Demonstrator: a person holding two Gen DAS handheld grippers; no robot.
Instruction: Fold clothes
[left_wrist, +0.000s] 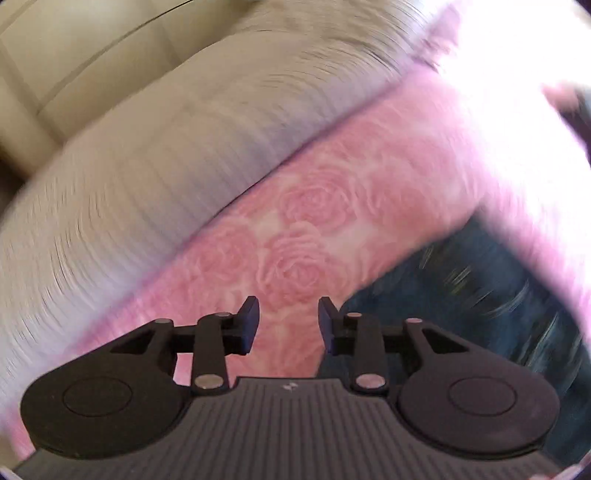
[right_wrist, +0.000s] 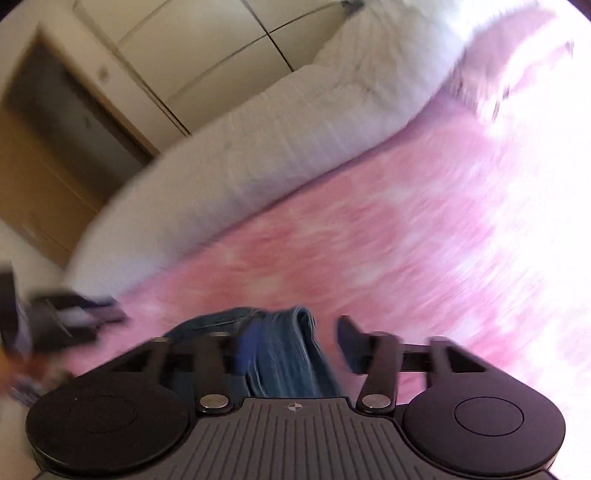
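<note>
On rose-patterned pink bedspread (left_wrist: 295, 236), crumpled denim (right_wrist: 284, 354)

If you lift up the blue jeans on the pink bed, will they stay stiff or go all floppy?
Probably floppy: the blue jeans already bunch into soft folds and ridges between the fingers of the right gripper. They likely feel fairly heavy for cloth, since denim looks thick here. They should not slide much on the pink rose bedspread, which looks soft.

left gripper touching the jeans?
Apart. Left wrist view: left gripper has open fingers with only pink bedspread between; jeans lie off to the right.
</note>
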